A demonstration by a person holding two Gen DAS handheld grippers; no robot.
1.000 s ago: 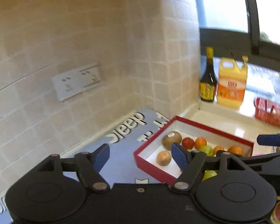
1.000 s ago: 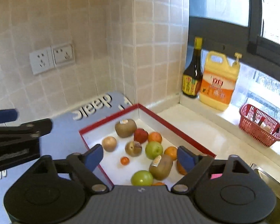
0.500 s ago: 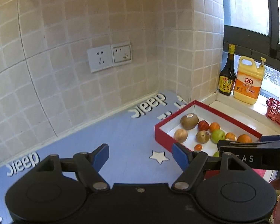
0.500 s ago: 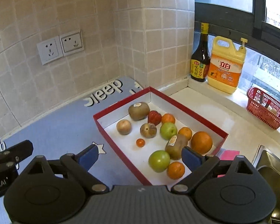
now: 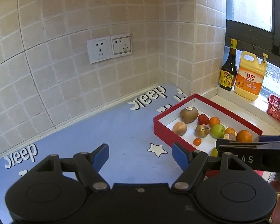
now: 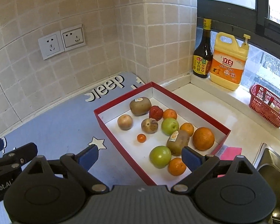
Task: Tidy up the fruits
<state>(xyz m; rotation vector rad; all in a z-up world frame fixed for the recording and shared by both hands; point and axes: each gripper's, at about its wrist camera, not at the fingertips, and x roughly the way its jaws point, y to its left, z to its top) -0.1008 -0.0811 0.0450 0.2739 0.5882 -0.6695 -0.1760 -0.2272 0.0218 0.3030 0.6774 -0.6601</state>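
A red box (image 6: pixel 121 130) (image 5: pixel 162 130) with a white inside sits on the blue mat and holds several fruits: two kiwis (image 6: pixel 140 106), green apples (image 6: pixel 160 156), oranges (image 6: pixel 203 138), a strawberry (image 6: pixel 155 112) and a tiny orange (image 6: pixel 141 137). My right gripper (image 6: pixel 140 155) is open and empty above the box's near corner. My left gripper (image 5: pixel 140 155) is open and empty over the mat, left of the box.
A blue "Sleep" mat (image 5: pixel 102 130) covers the counter by the tiled wall with sockets (image 5: pixel 108 48). A dark sauce bottle (image 6: pixel 202 50), a yellow detergent jug (image 6: pixel 228 61) and a red basket (image 6: pixel 267 105) stand on the sill. A sink (image 6: pixel 270 168) lies at right.
Both grippers have pulled back and up from the box. The views have swung so more of the mat, wall and all the fruits show.
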